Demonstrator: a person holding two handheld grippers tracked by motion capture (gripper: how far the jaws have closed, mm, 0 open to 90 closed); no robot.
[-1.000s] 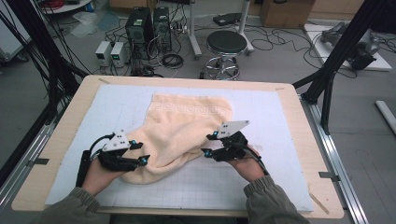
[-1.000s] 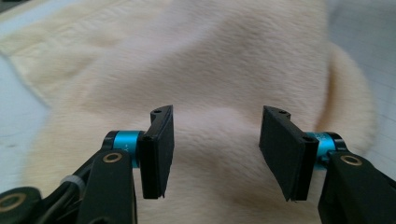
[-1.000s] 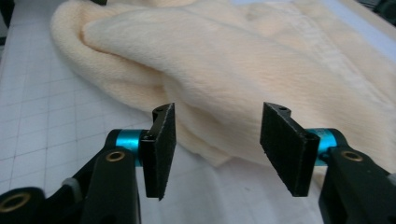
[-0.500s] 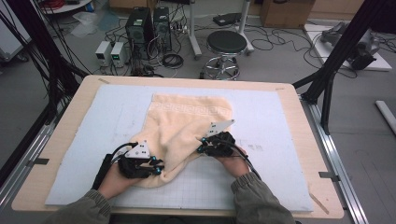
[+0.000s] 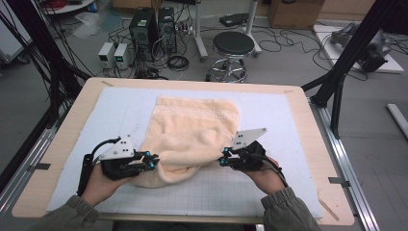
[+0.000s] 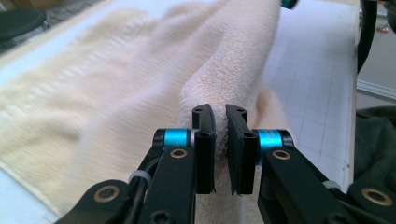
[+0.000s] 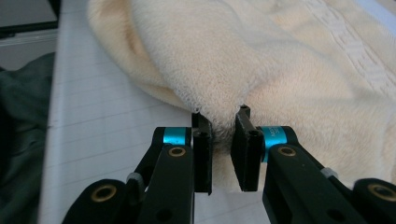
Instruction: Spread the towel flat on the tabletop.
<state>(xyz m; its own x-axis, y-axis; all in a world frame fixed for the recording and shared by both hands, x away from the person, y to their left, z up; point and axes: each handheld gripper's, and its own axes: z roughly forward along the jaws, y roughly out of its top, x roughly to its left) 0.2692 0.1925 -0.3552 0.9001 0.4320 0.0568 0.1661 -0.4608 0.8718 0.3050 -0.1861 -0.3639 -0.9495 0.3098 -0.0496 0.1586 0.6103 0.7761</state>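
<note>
A cream towel lies on the white gridded mat, its near end bunched and lifted between my hands. My left gripper holds the towel's near left edge. In the left gripper view the jaws have just been closing and now pinch a fold of the towel. My right gripper holds the near right edge. In the right gripper view its jaws have also just closed, with the hem of the towel pressed between the pads.
The mat covers a wooden table with metal rails along its sides. Black frame posts stand at the table's far corners. A stool and computer boxes stand on the floor beyond the far edge.
Both grippers went from open to shut on the towel's near edge. The hands moved inward, then apart and upward, raising that edge off the mat.
</note>
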